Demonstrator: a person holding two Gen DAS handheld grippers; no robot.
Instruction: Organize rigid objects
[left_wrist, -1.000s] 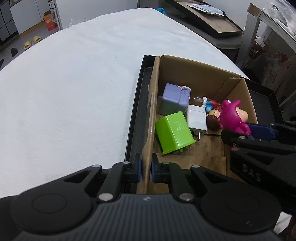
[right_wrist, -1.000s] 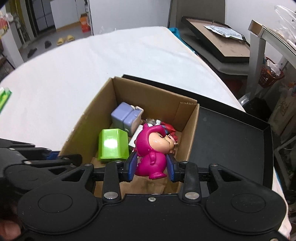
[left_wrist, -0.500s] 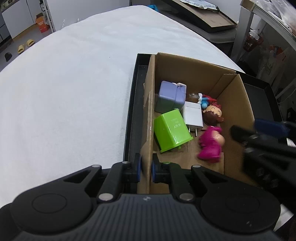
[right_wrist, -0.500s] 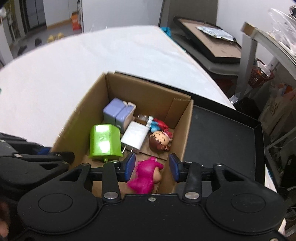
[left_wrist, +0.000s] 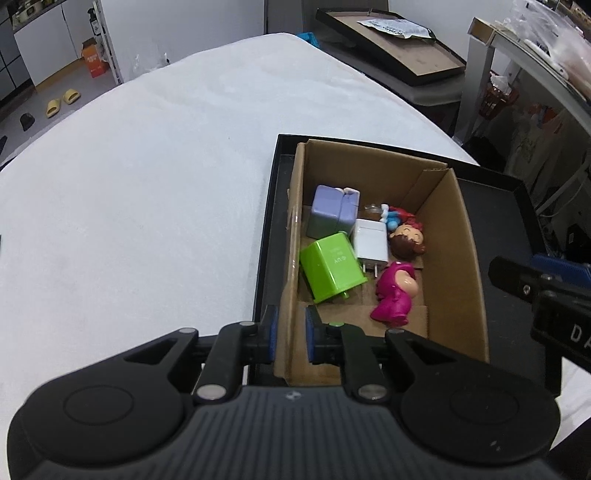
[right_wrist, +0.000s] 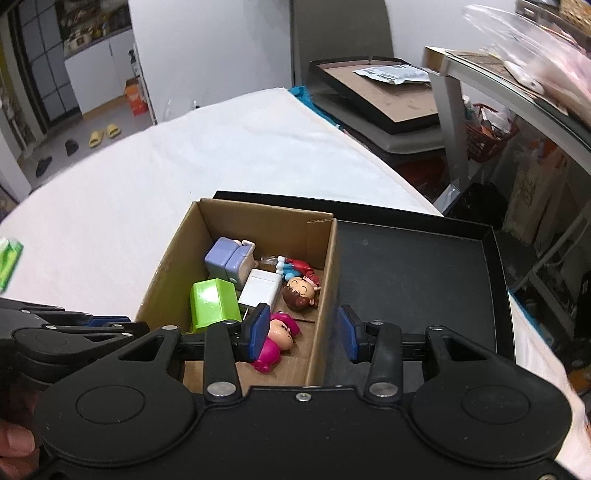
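The pink figure (left_wrist: 394, 291) is now lying on its side on the floor of the cardboard box (left_wrist: 465, 258), where a second ago the right gripper (right_wrist: 303, 334) was pinching it above the box. That gripper is pulling back, its fingers spread wide and holding nothing, straddling the box's right wall. So one more toy is sorted, I'd say. It's resting just beside the green charger (left_wrist: 332, 267) and white plug (left_wrist: 371, 245), near the brown-haired doll head (left_wrist: 406, 242) and purple block (left_wrist: 332, 216). The left gripper (left_wrist: 291, 334) is pinching the box's left wall, steadying it inside the black tray (left_wrist: 517, 206) on the white surface (left_wrist: 147, 184). The charger is showing "UV"; the rest is too small to read.
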